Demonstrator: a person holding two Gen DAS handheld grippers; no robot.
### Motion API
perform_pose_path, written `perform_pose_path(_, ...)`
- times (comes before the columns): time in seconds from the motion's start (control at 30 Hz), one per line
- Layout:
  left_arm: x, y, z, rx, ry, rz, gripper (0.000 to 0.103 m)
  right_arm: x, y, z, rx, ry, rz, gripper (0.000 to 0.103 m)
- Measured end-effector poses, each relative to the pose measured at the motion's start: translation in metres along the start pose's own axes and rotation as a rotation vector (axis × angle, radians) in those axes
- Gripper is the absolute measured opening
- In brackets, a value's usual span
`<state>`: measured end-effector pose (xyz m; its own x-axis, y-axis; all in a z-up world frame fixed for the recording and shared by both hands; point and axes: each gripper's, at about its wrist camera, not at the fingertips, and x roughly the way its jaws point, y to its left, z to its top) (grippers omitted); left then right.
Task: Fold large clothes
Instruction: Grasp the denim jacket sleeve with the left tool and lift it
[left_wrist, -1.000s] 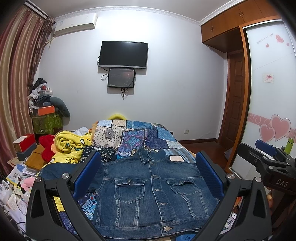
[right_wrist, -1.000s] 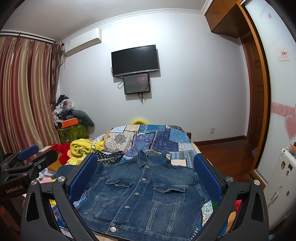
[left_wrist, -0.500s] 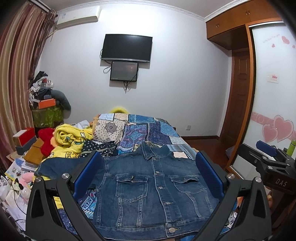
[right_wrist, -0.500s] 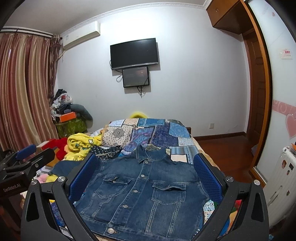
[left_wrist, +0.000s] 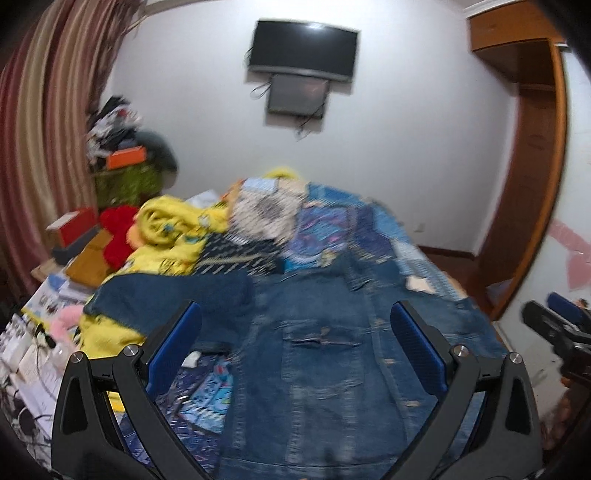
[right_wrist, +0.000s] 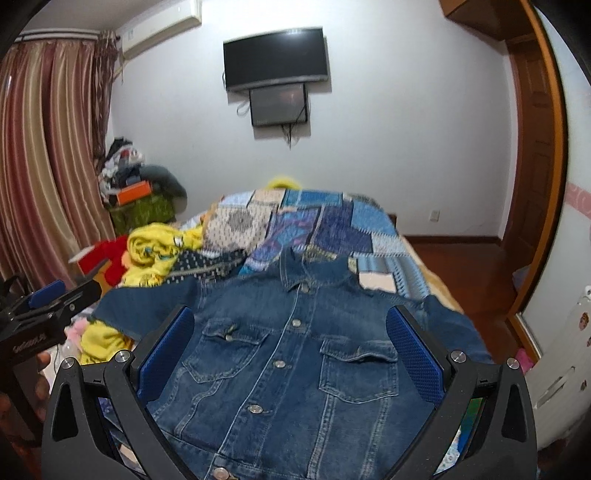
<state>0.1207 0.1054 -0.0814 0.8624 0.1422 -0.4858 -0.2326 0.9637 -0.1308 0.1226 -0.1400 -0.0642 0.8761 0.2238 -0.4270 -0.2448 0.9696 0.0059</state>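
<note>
A blue denim jacket (left_wrist: 325, 354) (right_wrist: 291, 354) lies flat, front up and buttoned, on the patchwork bedspread (right_wrist: 332, 229), collar away from me. Its left sleeve (left_wrist: 166, 299) stretches out to the left. My left gripper (left_wrist: 295, 332) hovers open above the jacket's left half, nothing between its blue pads (left_wrist: 173, 343). My right gripper (right_wrist: 290, 336) hangs open over the jacket's chest, its blue pads (right_wrist: 413, 350) wide apart and empty. Each gripper shows at the other view's edge: the right one (left_wrist: 554, 332) and the left one (right_wrist: 48, 314). The left wrist view is blurred.
A yellow garment (right_wrist: 155, 251), red plush (left_wrist: 118, 236) and boxes pile up left of the bed. Striped curtains (right_wrist: 48, 166) hang at the left. Two screens (right_wrist: 277, 70) are on the far wall. A wooden door (right_wrist: 535, 166) and wardrobe stand right.
Both cameras have tipped downward and moved closer to the jacket. The left gripper has swung to the left, so the sleeve and bedside clutter fill more of its view.
</note>
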Motion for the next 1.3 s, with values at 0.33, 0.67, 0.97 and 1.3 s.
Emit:
perform_pose_path(0.33,0.101,0.118,-0.023,-0.169,0.167,0.160,0.103,0.082,-0.010,-0.018,0.012,0.212,-0.035,0.103)
perform_pose_path(0.67,0.190,0.244,-0.070,-0.467,0.427,0.041,0.103,0.137,-0.035,-0.035,0.121,0.387,-0.044,0.103)
perform_pose_path(0.97,0.240,0.281,-0.100,-0.637,0.513,-0.069,0.087,0.164,-0.043,-0.036,0.180,0.440,-0.043,0.103)
perform_pose_path(1.3,0.273,0.294,-0.103,-0.586,0.549,0.091,0.044,0.172,-0.045,-0.038,0.176,0.458,-0.042,0.103)
